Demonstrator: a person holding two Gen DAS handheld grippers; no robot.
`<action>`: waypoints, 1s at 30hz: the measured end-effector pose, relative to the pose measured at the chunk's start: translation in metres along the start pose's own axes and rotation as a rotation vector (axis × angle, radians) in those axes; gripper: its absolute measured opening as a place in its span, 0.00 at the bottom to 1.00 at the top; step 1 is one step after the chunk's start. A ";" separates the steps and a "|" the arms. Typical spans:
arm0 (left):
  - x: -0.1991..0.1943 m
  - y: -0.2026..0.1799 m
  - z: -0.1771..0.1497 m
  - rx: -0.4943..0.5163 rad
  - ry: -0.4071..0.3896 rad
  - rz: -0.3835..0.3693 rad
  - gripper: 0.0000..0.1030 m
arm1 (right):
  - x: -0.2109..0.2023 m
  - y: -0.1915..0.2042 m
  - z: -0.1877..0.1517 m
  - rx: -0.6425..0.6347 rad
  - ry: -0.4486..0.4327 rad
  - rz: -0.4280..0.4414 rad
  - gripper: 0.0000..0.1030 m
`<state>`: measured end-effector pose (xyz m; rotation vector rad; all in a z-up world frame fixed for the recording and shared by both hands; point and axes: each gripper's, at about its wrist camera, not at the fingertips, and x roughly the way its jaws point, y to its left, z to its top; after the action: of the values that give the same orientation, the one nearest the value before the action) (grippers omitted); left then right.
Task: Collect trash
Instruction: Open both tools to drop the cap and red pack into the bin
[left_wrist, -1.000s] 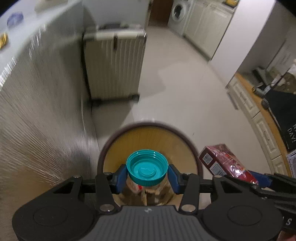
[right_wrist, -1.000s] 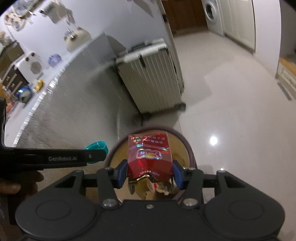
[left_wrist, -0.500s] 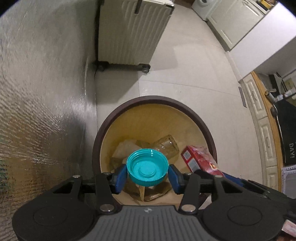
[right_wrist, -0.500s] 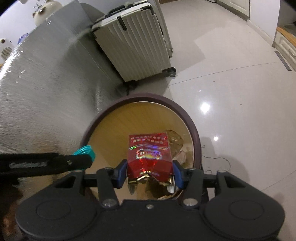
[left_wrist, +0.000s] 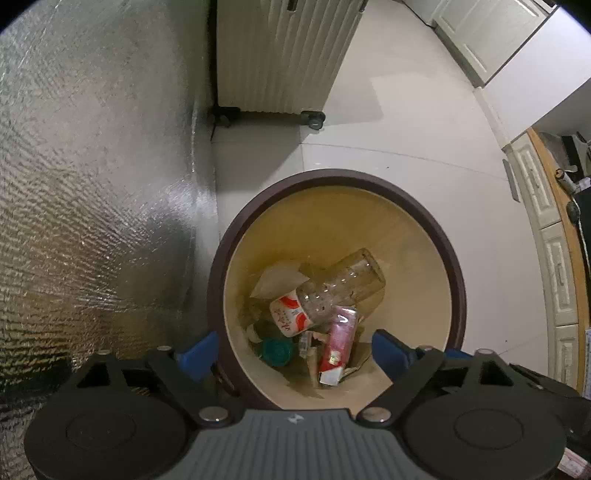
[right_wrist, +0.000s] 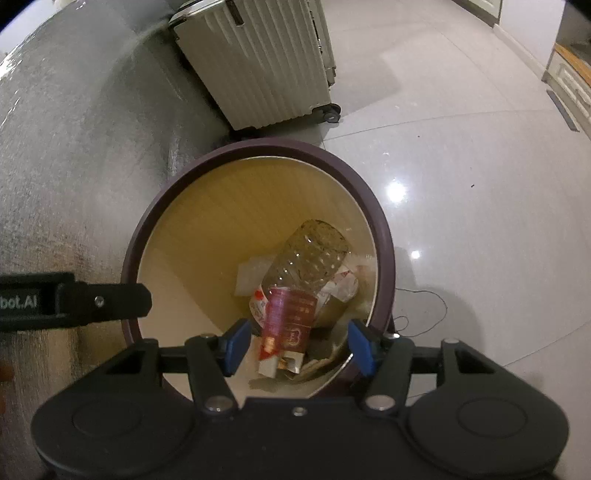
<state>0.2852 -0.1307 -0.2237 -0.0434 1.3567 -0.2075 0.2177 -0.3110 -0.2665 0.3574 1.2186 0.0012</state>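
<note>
A round bin with a dark brown rim (left_wrist: 448, 258) (right_wrist: 364, 192) and tan inside stands on the floor below both grippers. My left gripper (left_wrist: 295, 356) is open and empty over its near edge. My right gripper (right_wrist: 299, 345) is open and empty over it too. Inside lie a teal cap (left_wrist: 276, 351), a red packet (left_wrist: 338, 343) (right_wrist: 290, 319), a clear plastic bottle (left_wrist: 343, 284) (right_wrist: 306, 258) and paper scraps. The left gripper's arm (right_wrist: 74, 301) shows at the left of the right wrist view.
A silver foil-covered wall (left_wrist: 92, 184) (right_wrist: 74, 147) runs along the left of the bin. A ribbed white suitcase on wheels (left_wrist: 280, 55) (right_wrist: 258, 62) stands behind it. Pale tiled floor (left_wrist: 406, 129) lies to the right, with white cabinets (left_wrist: 554, 258) at the far right.
Both grippers have opened. The teal cap has dropped from the left one and the red packet from the right one into the bin. Both views now look more steeply down.
</note>
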 end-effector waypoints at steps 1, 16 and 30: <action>0.000 0.000 -0.001 -0.001 0.000 0.006 0.92 | -0.002 0.000 0.000 -0.009 -0.001 0.001 0.58; 0.000 -0.005 -0.013 0.062 -0.015 0.074 1.00 | -0.017 0.014 -0.005 -0.136 -0.006 -0.015 0.78; -0.016 -0.004 -0.028 0.089 -0.072 0.101 1.00 | -0.047 0.005 -0.015 -0.149 -0.067 -0.025 1.00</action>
<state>0.2542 -0.1295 -0.2141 0.0913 1.2733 -0.1798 0.1879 -0.3117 -0.2264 0.2104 1.1491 0.0585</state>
